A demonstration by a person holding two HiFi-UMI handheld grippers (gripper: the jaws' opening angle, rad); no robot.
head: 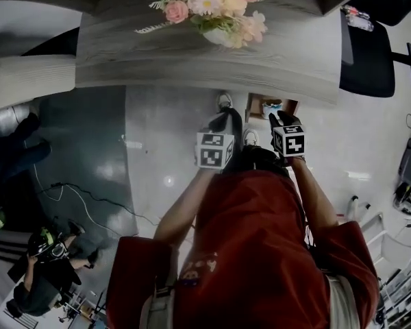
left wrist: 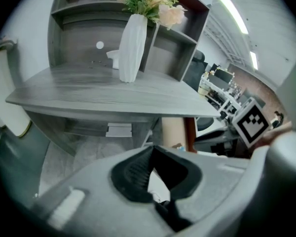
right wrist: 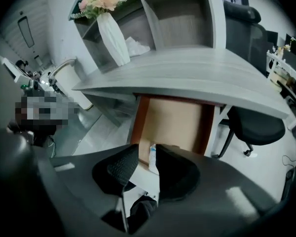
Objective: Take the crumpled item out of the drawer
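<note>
An open wooden drawer (head: 257, 105) (right wrist: 173, 123) sticks out from under the grey desk (head: 192, 53). Inside it lies a crumpled white and blue item (head: 271, 107) (right wrist: 152, 158). My right gripper (head: 282, 120) (right wrist: 147, 163) hovers just above the drawer's front, its jaws open by a narrow gap. The item shows through that gap, beyond the pads and untouched. My left gripper (head: 226, 120) (left wrist: 152, 151) hangs beside the drawer to the left. Its fingertips meet and hold nothing.
A white vase of pink flowers (head: 216, 9) (left wrist: 132, 41) (right wrist: 112, 41) stands on the desk. A black office chair (head: 370, 57) (right wrist: 259, 125) sits right of the drawer. Cables (head: 89, 197) cross the floor at left, where another person (head: 44, 266) crouches.
</note>
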